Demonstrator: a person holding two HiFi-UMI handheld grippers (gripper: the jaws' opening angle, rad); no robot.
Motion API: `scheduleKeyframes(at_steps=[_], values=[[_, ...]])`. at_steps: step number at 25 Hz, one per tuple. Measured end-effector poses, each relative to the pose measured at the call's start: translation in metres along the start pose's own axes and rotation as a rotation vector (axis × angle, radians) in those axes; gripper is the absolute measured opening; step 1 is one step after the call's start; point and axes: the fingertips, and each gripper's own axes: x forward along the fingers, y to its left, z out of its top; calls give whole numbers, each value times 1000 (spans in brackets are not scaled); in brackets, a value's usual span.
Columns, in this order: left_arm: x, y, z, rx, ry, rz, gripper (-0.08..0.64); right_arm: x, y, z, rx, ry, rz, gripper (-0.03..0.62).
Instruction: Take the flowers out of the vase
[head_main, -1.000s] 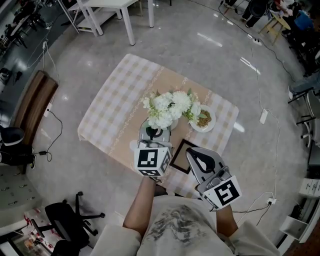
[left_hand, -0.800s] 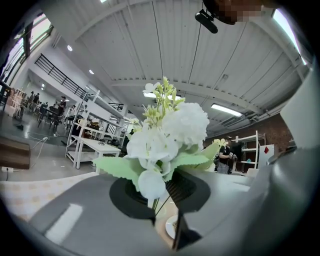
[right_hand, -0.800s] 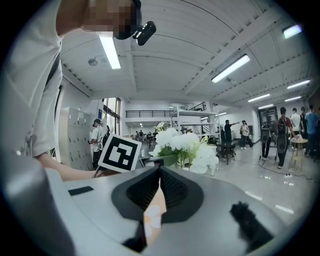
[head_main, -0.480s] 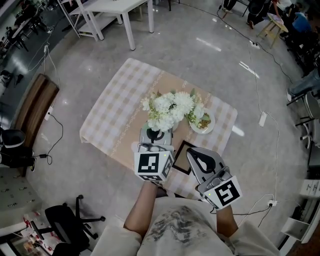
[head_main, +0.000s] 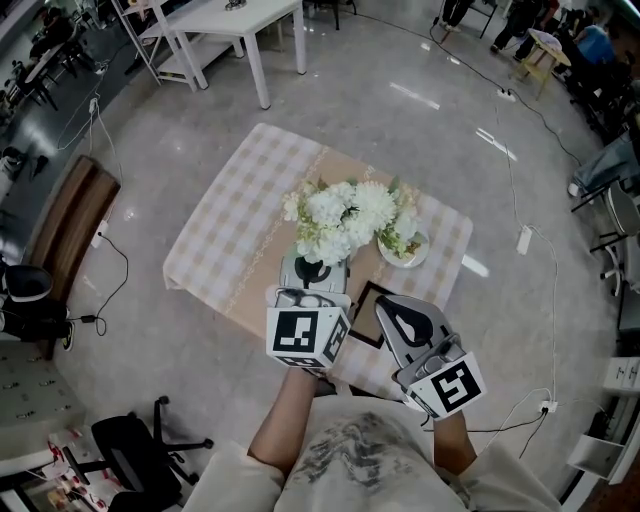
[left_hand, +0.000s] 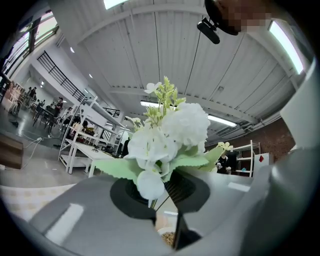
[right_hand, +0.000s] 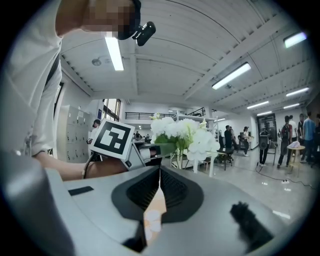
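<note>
A bunch of white flowers with green leaves (head_main: 345, 215) hangs over the checked tablecloth (head_main: 225, 235), and my left gripper (head_main: 312, 272) is shut on its stems. In the left gripper view the blooms (left_hand: 170, 140) rise just past the jaws, and the thin stems (left_hand: 155, 201) run down between the two pads. My right gripper (head_main: 400, 322) hovers to the right, nearer the table's front edge, shut with nothing in it. The right gripper view shows the flowers (right_hand: 182, 132) and the left gripper's marker cube (right_hand: 114, 140) ahead. I cannot make out the vase in any view.
A white plate of food (head_main: 412, 252) sits right of the flowers and a black-framed flat piece (head_main: 362, 312) lies near the front edge. A white table (head_main: 225, 20), a brown bench (head_main: 65, 210), an office chair (head_main: 130, 445) and floor cables surround the table.
My left gripper has risen with the flowers, which now sit closer to the head camera. The right gripper has hardly moved.
</note>
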Motion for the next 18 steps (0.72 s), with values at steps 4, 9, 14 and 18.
scheduleKeyframes(at_steps=[4, 9, 14, 18], values=[[2, -2, 7, -1, -8, -5, 61, -1, -2, 5, -5, -6, -5, 17], [2, -3, 15, 3, -25, -12, 60, -2, 1, 8, -9, -13, -11, 17], [-2, -2, 25, 12, -49, -18, 60, -3, 7, 10, -14, -16, -17, 17], [-3, -2, 31, 16, -64, -22, 60, -3, 9, 11, -19, -22, -20, 17]])
